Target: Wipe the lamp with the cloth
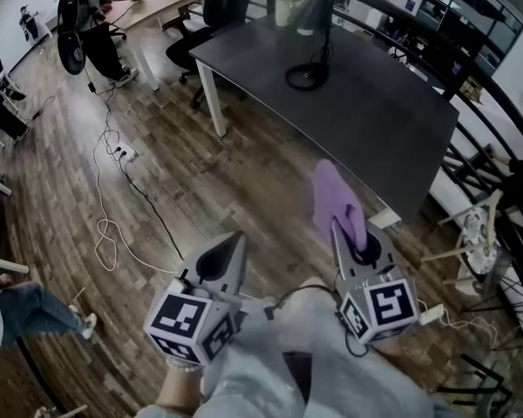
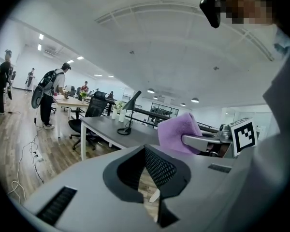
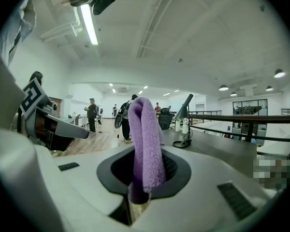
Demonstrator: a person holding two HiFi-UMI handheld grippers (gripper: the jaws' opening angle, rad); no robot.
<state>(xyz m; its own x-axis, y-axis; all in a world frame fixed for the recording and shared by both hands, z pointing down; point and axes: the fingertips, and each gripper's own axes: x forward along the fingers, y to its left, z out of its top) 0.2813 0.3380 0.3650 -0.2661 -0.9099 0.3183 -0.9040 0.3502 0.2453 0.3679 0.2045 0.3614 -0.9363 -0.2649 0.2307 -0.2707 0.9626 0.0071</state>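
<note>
Dark table [image 1: 383, 129]: upper right of the head view, well apart from both grippers. Lamp [image 1: 316, 11]: stands on the table at the top of that frame, not yet wiped. Right gripper [image 3: 139, 191]: jaws clamped on the lower end of the purple cloth [image 3: 147, 139], which rises folded at frame centre. Left gripper [image 2: 152, 180]: jaws together, nothing between them. Likely hazards: only the cloth's lower end is pinched, so rubbing may drag it free; a hard push may tip the lamp; the floor cable [image 1: 113, 190] at left could catch a foot. Only the head view shows the cable and the gap to the table; only the right gripper view shows the pinch.
</note>
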